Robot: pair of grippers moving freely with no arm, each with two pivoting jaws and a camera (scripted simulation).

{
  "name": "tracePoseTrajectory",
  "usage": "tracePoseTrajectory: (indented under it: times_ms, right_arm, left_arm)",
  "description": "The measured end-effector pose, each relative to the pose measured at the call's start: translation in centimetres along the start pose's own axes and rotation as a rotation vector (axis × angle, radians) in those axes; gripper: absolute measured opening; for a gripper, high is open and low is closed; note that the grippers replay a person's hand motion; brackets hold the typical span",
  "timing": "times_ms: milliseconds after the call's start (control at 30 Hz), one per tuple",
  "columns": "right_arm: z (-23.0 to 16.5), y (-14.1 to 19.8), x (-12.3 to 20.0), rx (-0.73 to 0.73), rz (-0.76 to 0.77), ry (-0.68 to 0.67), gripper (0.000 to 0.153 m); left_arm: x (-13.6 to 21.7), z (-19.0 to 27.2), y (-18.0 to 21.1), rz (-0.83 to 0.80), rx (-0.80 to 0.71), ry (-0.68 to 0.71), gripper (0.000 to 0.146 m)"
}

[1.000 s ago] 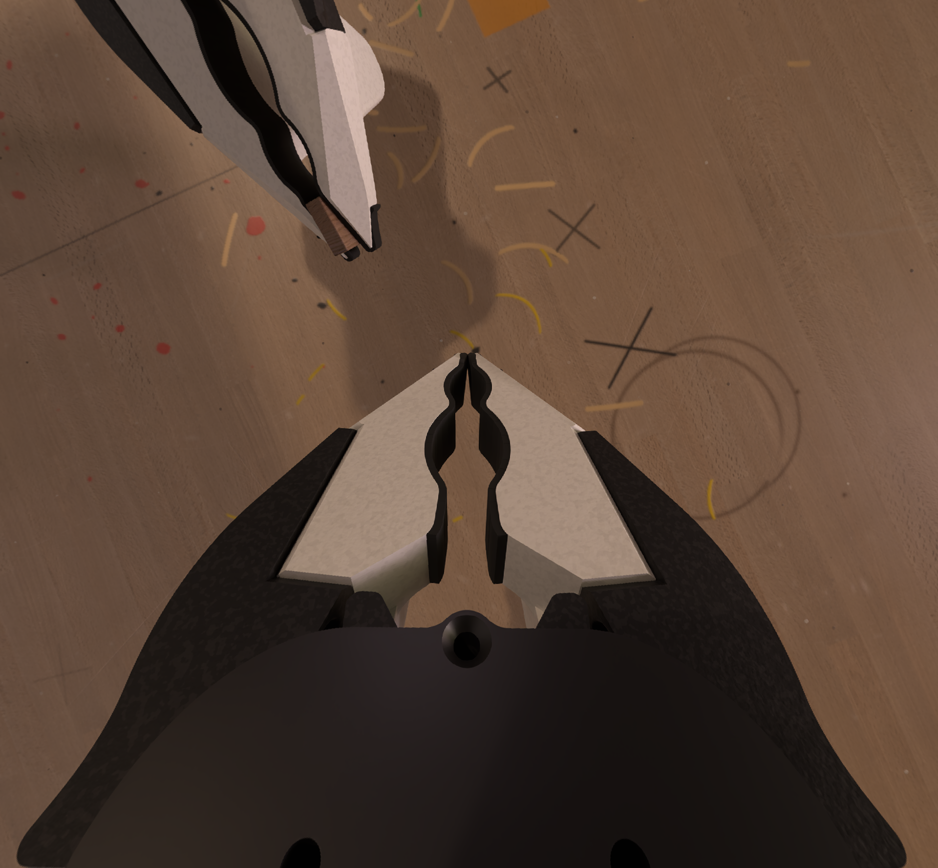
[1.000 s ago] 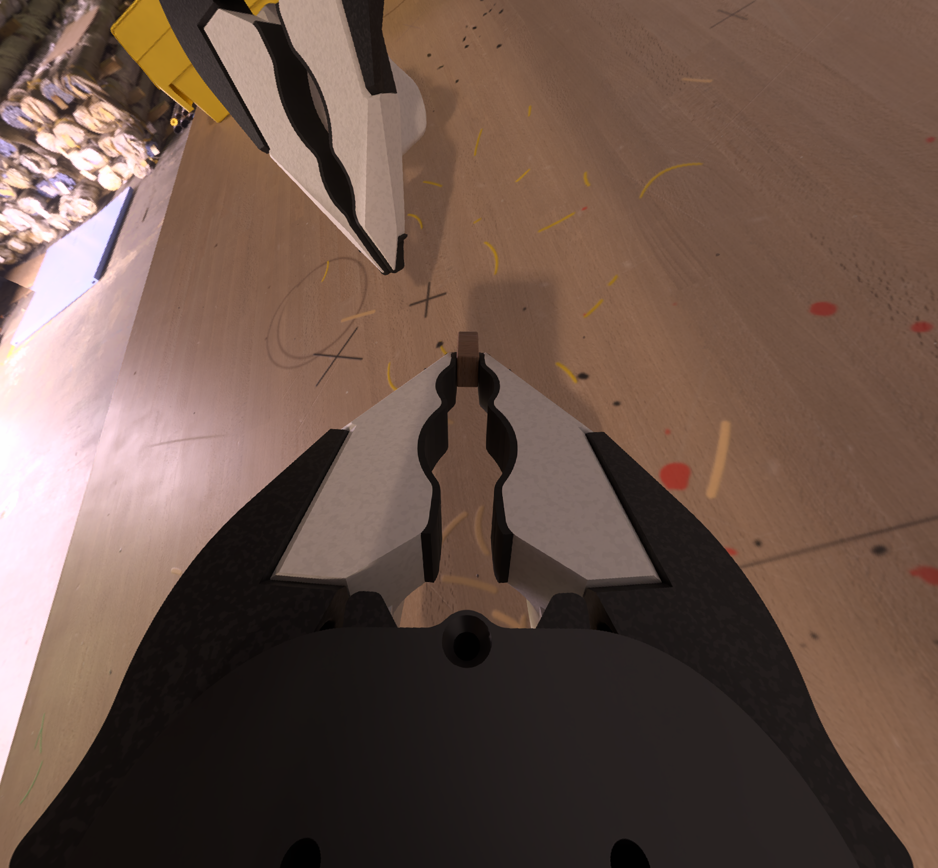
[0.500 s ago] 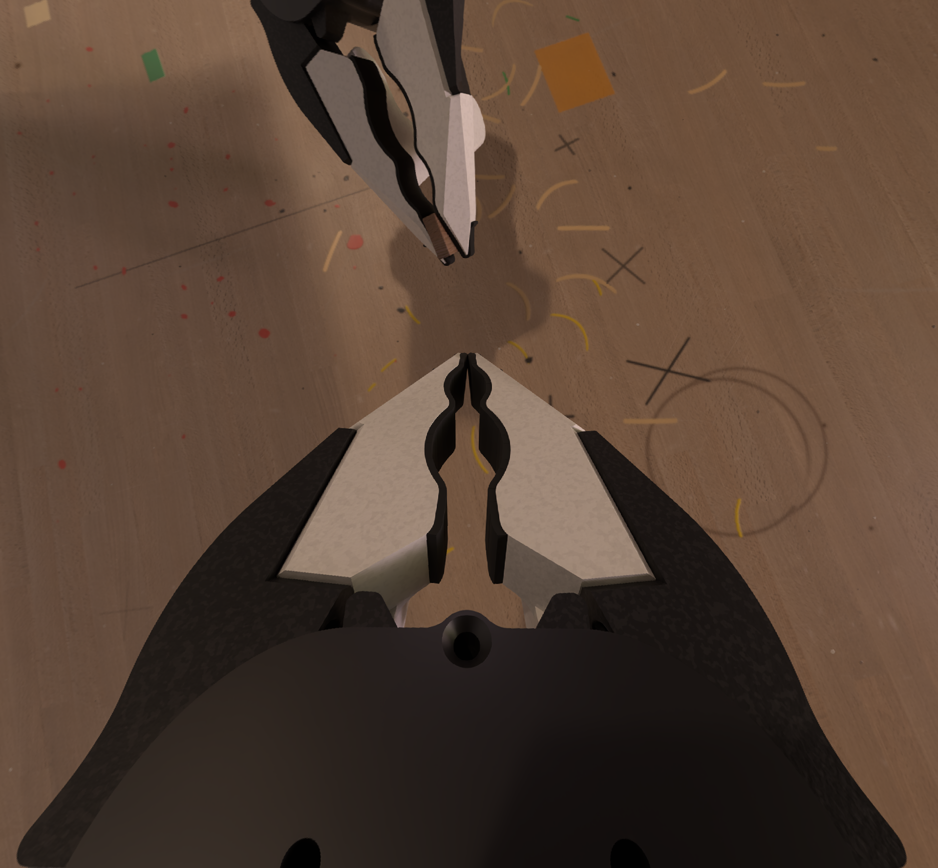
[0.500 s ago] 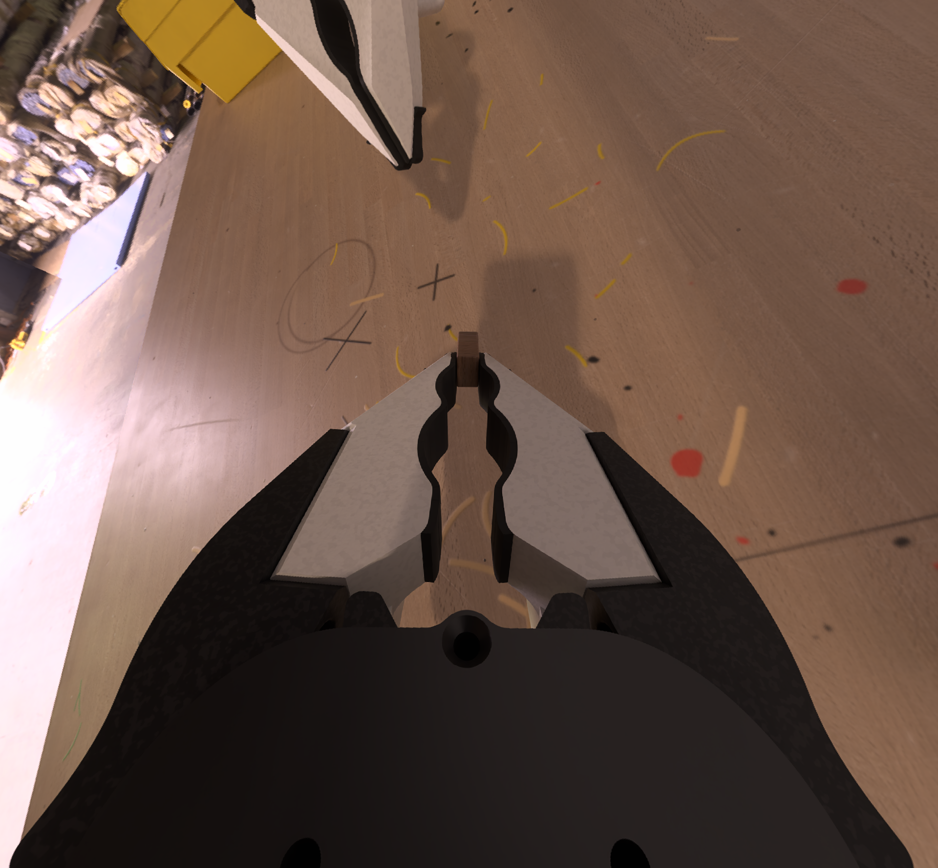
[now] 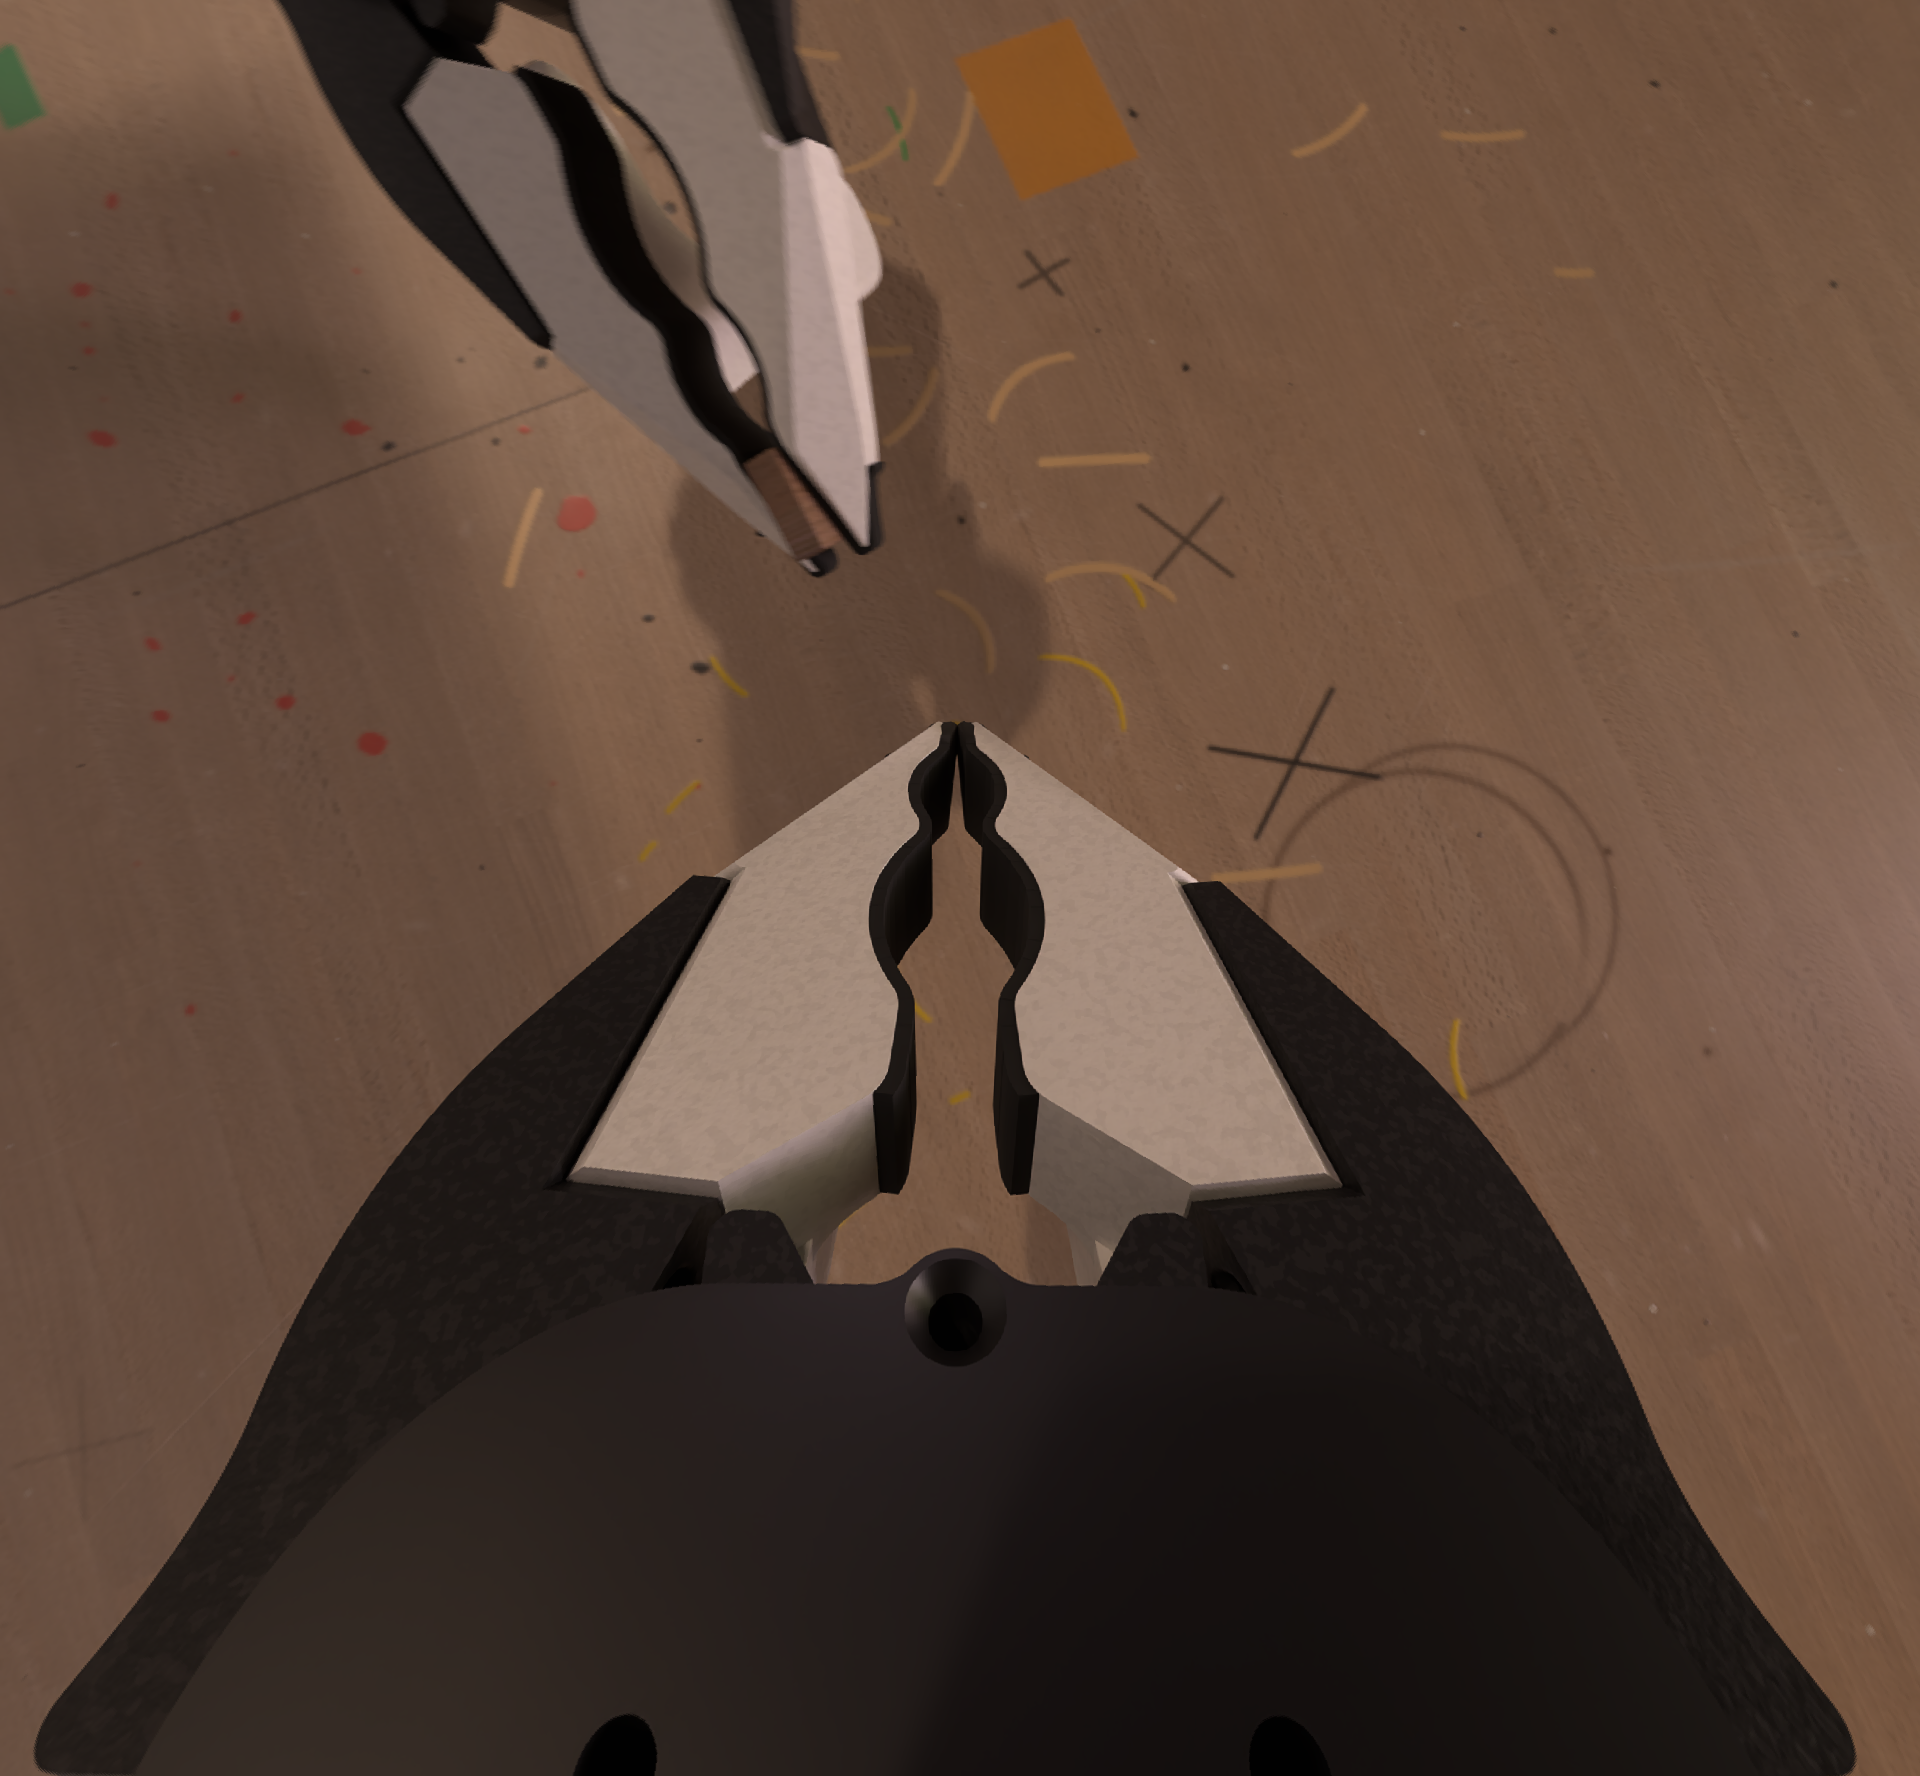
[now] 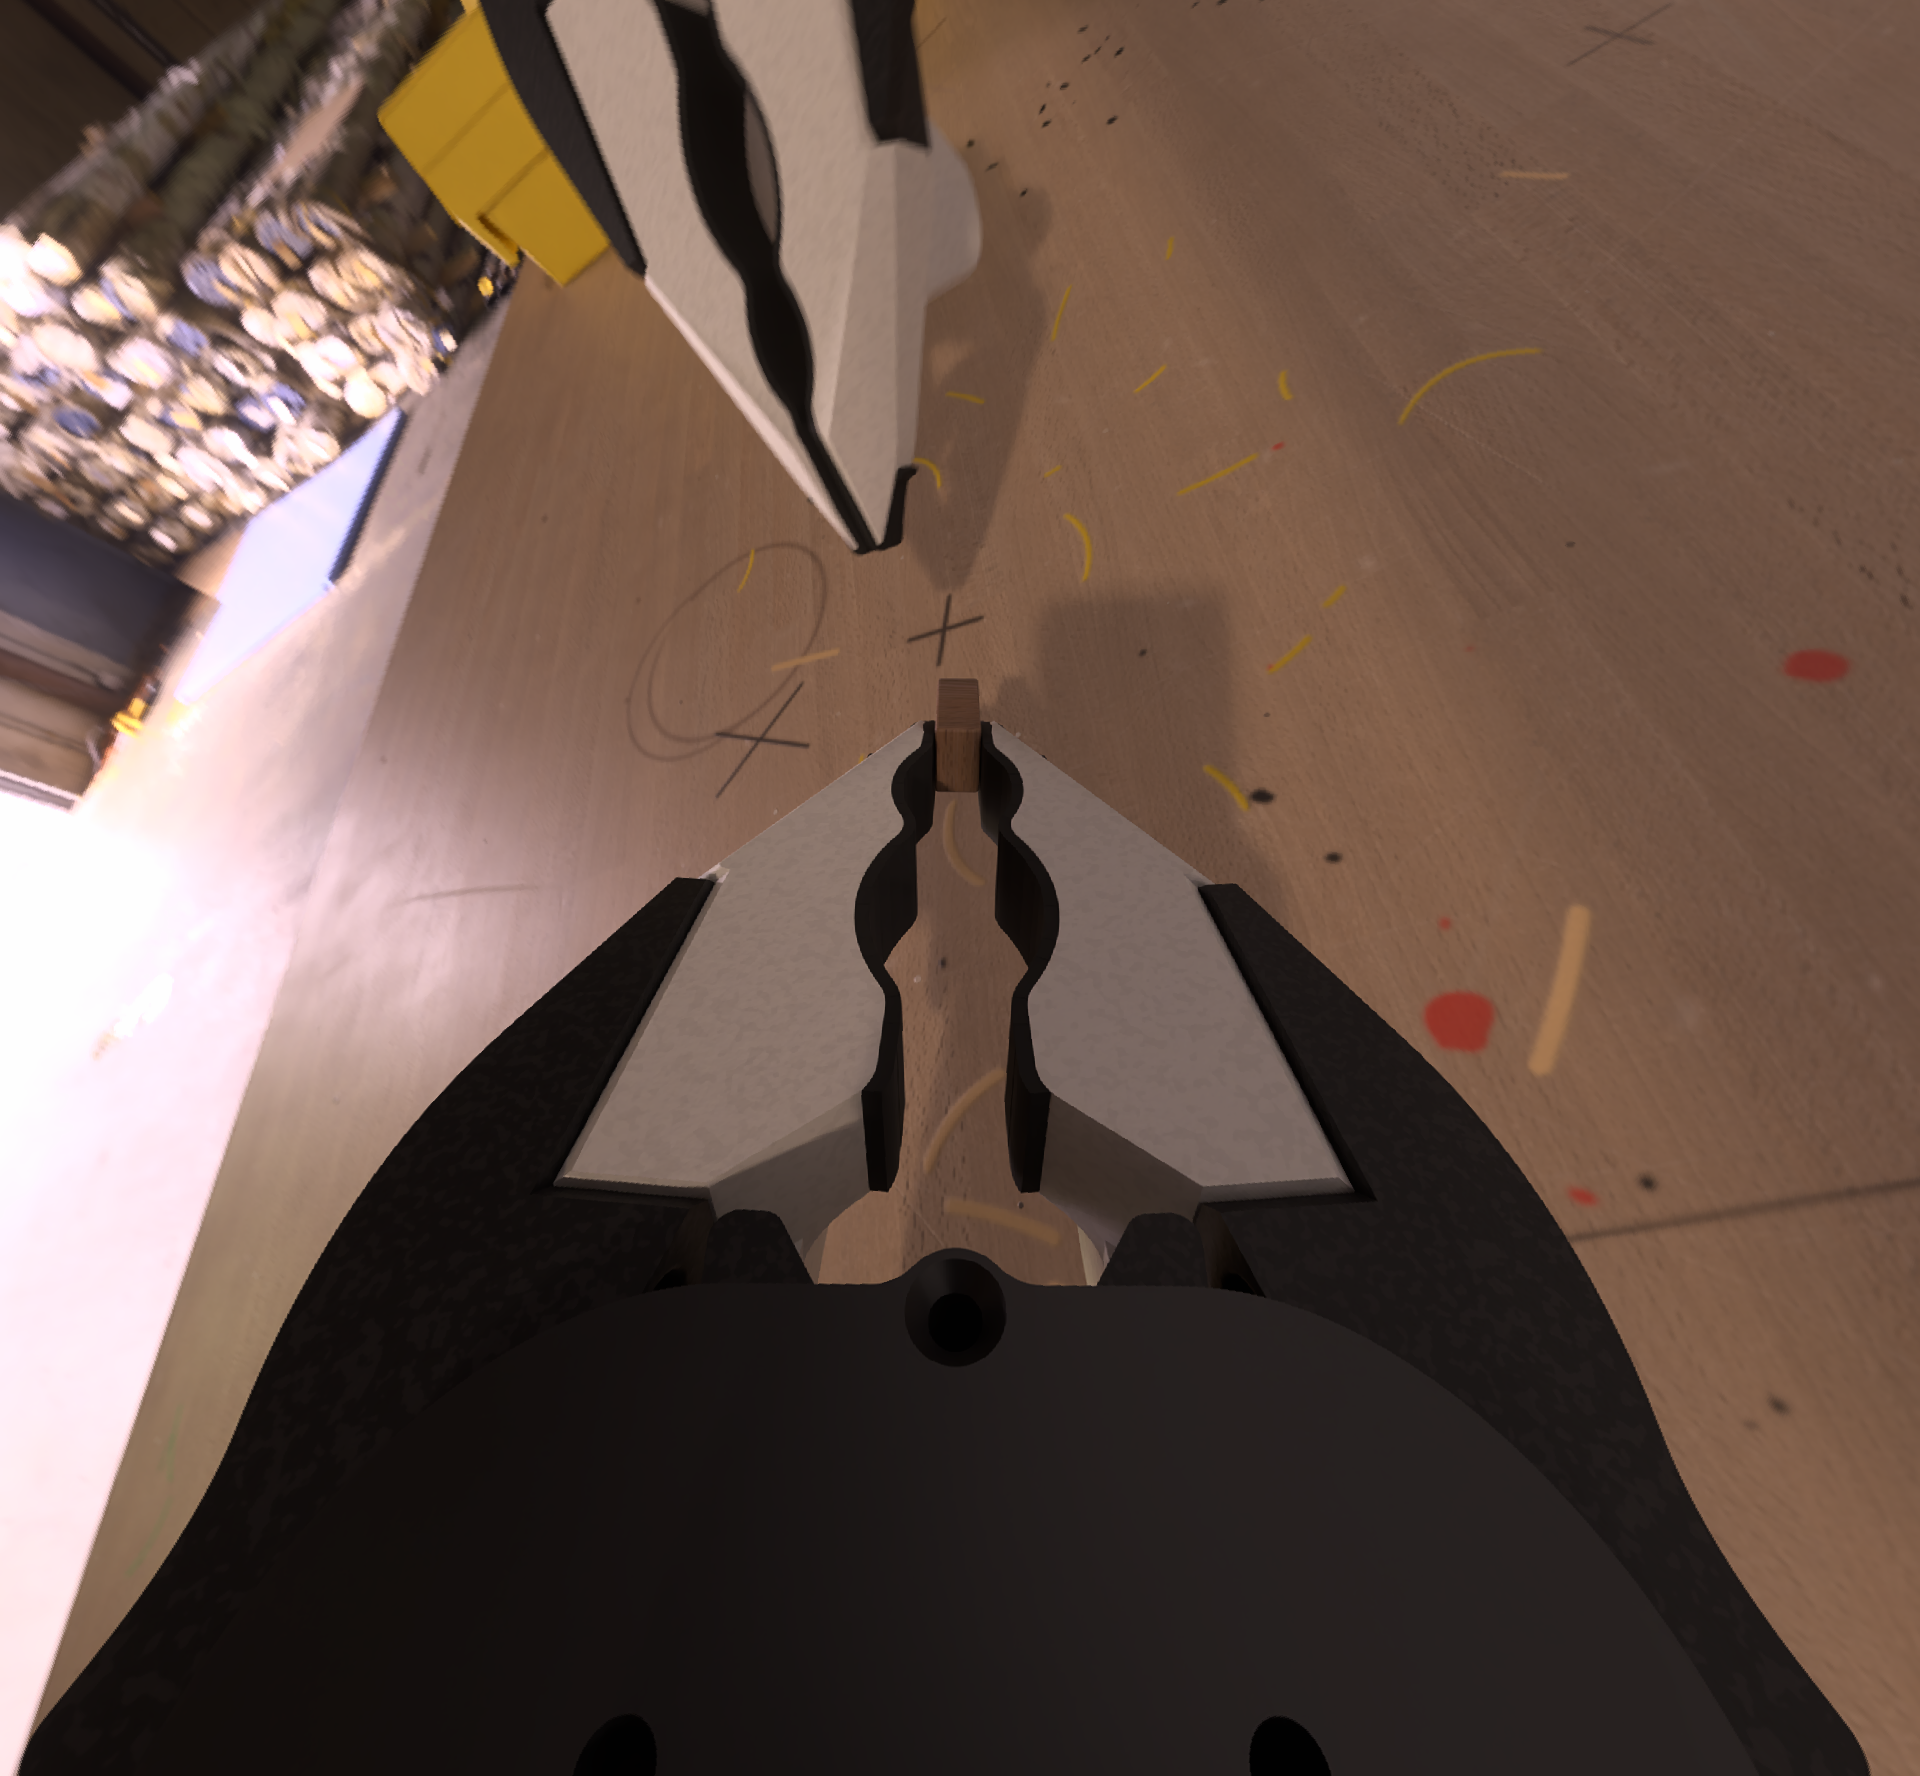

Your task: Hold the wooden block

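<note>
A small wooden block (image 6: 957, 737) is pinched between the tips of my right gripper (image 6: 957, 739), above the wooden table. In the left wrist view the right gripper (image 5: 831, 537) reaches in from the upper left with the wooden block (image 5: 792, 508) showing at its tips. My left gripper (image 5: 957, 731) is shut and empty, tips touching, a short way in front of the block. In the right wrist view the left gripper (image 6: 878, 521) hangs from the top, tips closed, just beyond the block.
The wooden table (image 5: 1558, 500) bears pencil crosses, a drawn circle (image 5: 1444, 905), yellow shavings and red paint spots. An orange square (image 5: 1044, 108) lies flat at the back. A yellow bin (image 6: 488, 157) stands near the table's far edge in the right wrist view.
The two grippers drew apart half a second ago and have come closer together again. The right gripper keeps its grip on the block; the left stays shut.
</note>
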State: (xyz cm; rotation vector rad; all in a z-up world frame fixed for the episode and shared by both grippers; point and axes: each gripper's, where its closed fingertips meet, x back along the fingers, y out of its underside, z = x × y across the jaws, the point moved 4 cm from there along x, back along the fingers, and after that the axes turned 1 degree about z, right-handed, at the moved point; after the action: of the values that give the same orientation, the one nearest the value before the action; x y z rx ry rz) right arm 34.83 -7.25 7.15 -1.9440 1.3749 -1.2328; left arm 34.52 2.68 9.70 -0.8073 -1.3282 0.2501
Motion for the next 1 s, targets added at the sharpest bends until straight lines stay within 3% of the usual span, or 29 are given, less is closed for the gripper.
tracePoseTrajectory:
  times_ms: [500, 1000]
  right_arm:
    - [-0.9, -0.8, 0.3, 0.128, 0.022, 0.019, 0.007]
    - [-0.5, -1.3, 0.7, 0.101, 0.091, 0.023, 0.007]
  left_arm:
    - [0.3, -1.5, 0.4, -0.005, 0.024, -0.085, 0.000]
    - [1.3, -1.5, 0.6, -0.017, -0.011, -0.145, 0.000]
